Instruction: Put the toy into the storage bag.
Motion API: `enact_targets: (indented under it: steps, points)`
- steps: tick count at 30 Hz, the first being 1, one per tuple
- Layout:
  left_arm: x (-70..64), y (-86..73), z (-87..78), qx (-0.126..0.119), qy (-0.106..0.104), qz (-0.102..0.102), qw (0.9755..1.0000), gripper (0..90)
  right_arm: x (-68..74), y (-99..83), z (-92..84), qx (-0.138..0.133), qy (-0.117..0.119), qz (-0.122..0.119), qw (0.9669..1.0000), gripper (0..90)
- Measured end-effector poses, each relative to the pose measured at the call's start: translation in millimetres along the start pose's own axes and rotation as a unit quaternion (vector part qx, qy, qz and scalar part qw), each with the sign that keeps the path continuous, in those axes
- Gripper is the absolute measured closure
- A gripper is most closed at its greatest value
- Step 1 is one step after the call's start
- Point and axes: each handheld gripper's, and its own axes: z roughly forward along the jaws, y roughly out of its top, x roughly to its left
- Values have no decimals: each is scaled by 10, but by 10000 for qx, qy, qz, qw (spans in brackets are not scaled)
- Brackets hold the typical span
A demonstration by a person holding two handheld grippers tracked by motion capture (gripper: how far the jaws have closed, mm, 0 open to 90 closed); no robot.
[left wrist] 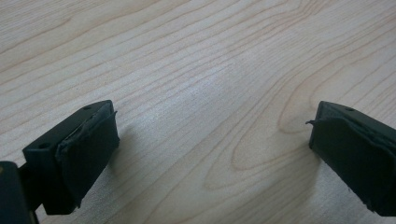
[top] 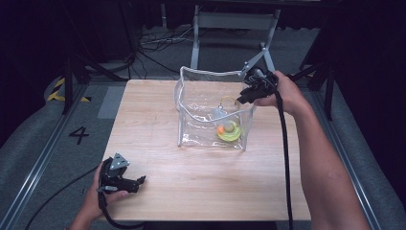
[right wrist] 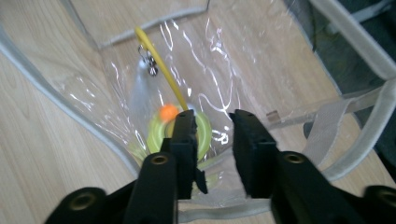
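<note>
A clear plastic bag (top: 201, 108) with pale grey trim stands open on the wooden table (top: 143, 115). At its bottom lies a yellow-green ring toy (top: 230, 133) with an orange ball (top: 220, 129). My right gripper (top: 241, 98) hangs over the bag's right rim, pointing down into it. In the right gripper view its jaws (right wrist: 212, 123) stand apart with nothing pressed between them; the toy (right wrist: 203, 133), the orange ball (right wrist: 168, 112) and a yellow cord (right wrist: 161, 65) lie below. My left gripper (top: 141, 181) rests near the table's front left corner, open (left wrist: 212, 140) over bare wood.
A grey webbing strap (right wrist: 327, 126) hangs from the bag's rim by my right gripper. A small metal clip (right wrist: 150, 63) hangs on the yellow cord. Behind the table stand a metal frame (top: 234, 21) and floor cables (top: 153, 43). Wood lies bare between the bag and my left gripper.
</note>
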Motion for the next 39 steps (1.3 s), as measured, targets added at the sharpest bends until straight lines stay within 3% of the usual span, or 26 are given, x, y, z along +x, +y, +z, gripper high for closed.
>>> enact_targets:
  steps: [7,12,16,18,24,28,37,39]
  points:
    - [-2,-2,3,-9,-16,-13,10000,17,45,-133,-134,-521,-289,231,9980,462]
    - [-4,-2,2,-9,-4,-21,10000,17,101,-261,-218,-850,-654,400,9934,385]
    - [-4,-2,2,-8,-3,-21,10000,17,133,-332,-270,-986,-637,422,9922,342]
    - [-3,-1,1,0,-11,-18,10000,17,175,-404,-313,-1099,-832,448,9894,307]
    - [-3,-2,2,-9,-6,-20,10000,17,230,-540,-366,-1157,-1008,477,9870,269]
    - [-4,-2,3,-10,-5,-21,10000,17,274,-654,-438,-1320,-1115,519,9836,249]
    - [-3,-1,1,-1,-13,-19,10000,17,360,-920,-479,-1305,-1132,480,9838,238]
    - [-4,-1,0,7,1,-17,10000,17,385,-989,-487,-1288,-1298,461,9821,238]
